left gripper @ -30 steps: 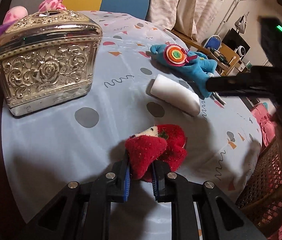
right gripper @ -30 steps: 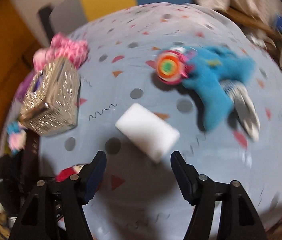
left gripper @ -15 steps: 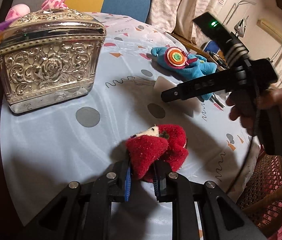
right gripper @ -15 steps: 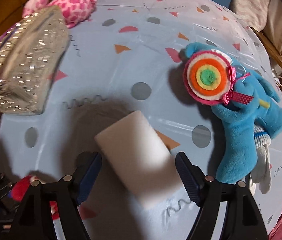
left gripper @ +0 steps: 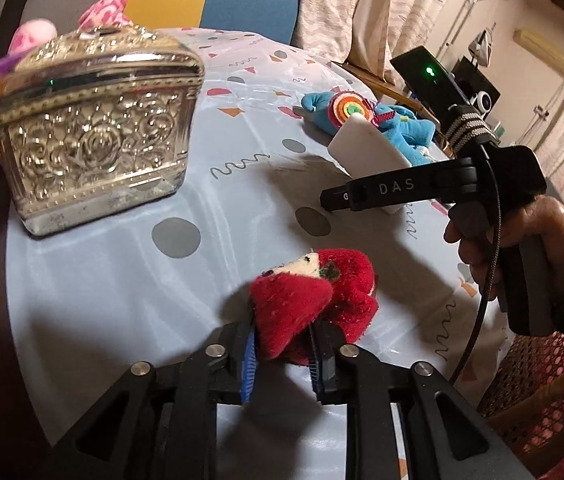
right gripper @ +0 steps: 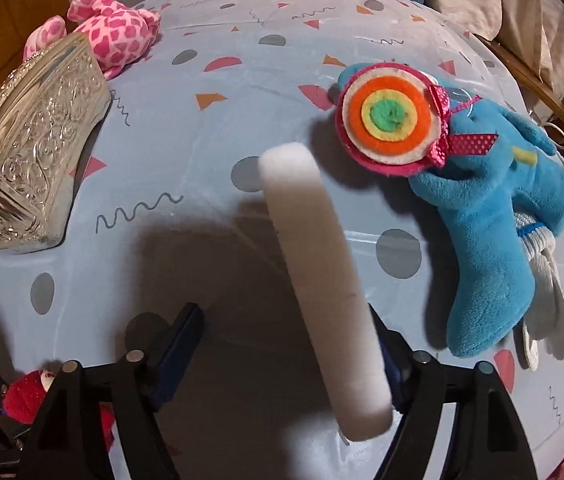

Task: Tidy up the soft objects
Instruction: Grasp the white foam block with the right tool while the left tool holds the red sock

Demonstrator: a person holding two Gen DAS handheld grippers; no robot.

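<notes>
A red plush toy (left gripper: 313,296) lies on the light blue tablecloth (left gripper: 122,300) between the pads of my left gripper (left gripper: 282,344). The jaws are opening, but both pads still touch the plush. In the right wrist view a white sponge block (right gripper: 321,280) stands tipped on its long edge inside my right gripper (right gripper: 282,316). It leans on the right finger (right gripper: 385,352), and the left finger (right gripper: 178,344) stands well apart. These jaws are opening too. The left wrist view shows the right gripper (left gripper: 361,196) from the side, with a hand (left gripper: 493,248) on its handle.
A silver ornate box (left gripper: 90,136) stands at the table's left, with a pink spotted plush (right gripper: 110,28) behind it. A blue plush with a round felt disc (right gripper: 493,216) lies to the right over a white glove (right gripper: 541,320). A wicker basket (left gripper: 533,392) sits beside the table.
My right gripper came down around the white sponge, which tipped from flat onto its edge. My left gripper stayed in place and its jaws widened slightly around the red plush.
</notes>
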